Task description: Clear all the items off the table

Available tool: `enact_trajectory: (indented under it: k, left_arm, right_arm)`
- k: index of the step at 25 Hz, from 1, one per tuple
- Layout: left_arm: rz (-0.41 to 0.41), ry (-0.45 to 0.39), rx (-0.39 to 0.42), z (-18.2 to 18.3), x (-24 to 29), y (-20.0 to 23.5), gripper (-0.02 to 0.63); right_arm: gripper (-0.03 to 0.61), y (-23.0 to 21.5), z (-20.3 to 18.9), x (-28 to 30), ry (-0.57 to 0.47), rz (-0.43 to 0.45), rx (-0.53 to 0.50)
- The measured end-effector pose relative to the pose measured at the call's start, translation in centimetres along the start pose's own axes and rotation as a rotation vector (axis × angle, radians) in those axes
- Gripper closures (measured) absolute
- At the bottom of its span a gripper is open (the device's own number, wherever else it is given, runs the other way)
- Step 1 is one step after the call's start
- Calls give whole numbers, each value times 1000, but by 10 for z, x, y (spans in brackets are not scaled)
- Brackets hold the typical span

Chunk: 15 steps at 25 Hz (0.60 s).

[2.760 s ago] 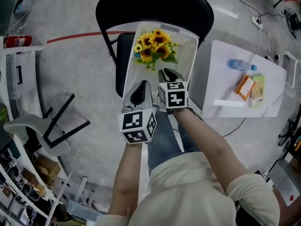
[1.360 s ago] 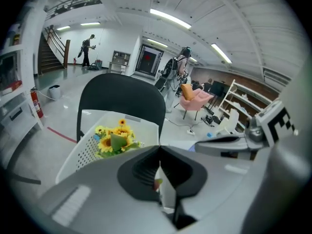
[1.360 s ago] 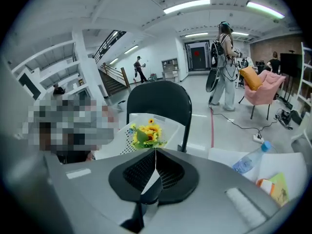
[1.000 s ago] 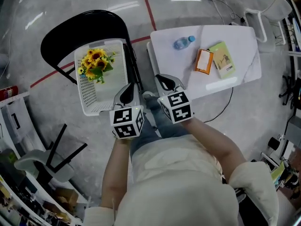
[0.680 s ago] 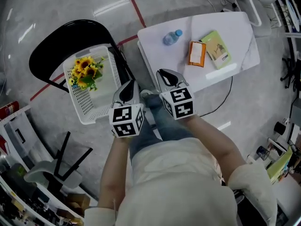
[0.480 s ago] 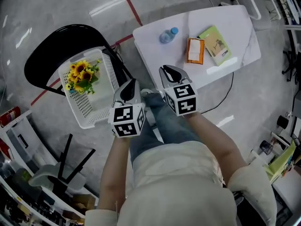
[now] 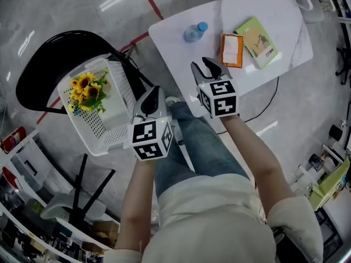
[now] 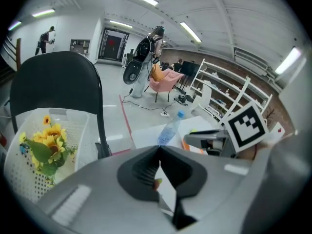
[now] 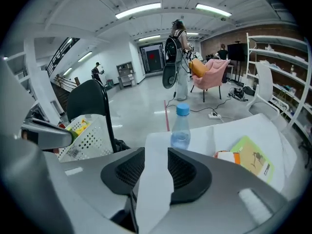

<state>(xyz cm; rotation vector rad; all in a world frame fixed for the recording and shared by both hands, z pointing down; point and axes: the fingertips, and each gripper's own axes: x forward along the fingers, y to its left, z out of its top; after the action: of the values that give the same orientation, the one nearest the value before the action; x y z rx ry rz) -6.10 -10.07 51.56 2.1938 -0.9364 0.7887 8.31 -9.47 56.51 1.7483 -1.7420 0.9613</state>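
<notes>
On the white table (image 7: 279, 7) lie a clear water bottle (image 7: 193, 32) with a blue cap, an orange box (image 7: 232, 50) and a green booklet (image 7: 259, 34). My right gripper (image 7: 208, 66) hangs over the table's near edge, short of the orange box. Its jaws have just been opening, and nothing but bare tabletop shows between them. In the right gripper view the bottle (image 9: 181, 128) stands straight ahead. My left gripper (image 7: 152, 93) is shut and empty, between the table and the white basket (image 7: 112, 130). Sunflowers (image 7: 86, 89) lie in that basket.
The basket rests on a black folding chair (image 7: 41, 64) left of the table. A red floor line (image 7: 151, 1) runs past the table's far corner. A dark stool (image 7: 82, 196) and shelving stand at lower left. A cable (image 7: 269, 100) trails by the table's right side.
The view has swung from the basket toward the table. Both grippers moved away from the basket; the right one went further, up to the table's edge, and its jaws parted.
</notes>
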Motion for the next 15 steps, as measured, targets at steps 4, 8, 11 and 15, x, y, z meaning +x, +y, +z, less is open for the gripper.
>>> enact_trajectory:
  k: [4,8,11,15]
  left_arm:
    - [-4,13,-12,-9,11,0,604]
    - [-6,21,-20,-17,21,1,603]
    - [-4,22,-29,-21,24,3,603]
    - [3,19,-47,-26,28,7,603]
  right_arm:
    - [394,-14,-8,23,16,-16,1]
    - [336,-26,-12,51,20,-21,15]
    - [292,-36,-15,72,26,-48,-1]
    - [233,-50,-21,98,36,-77,-16]
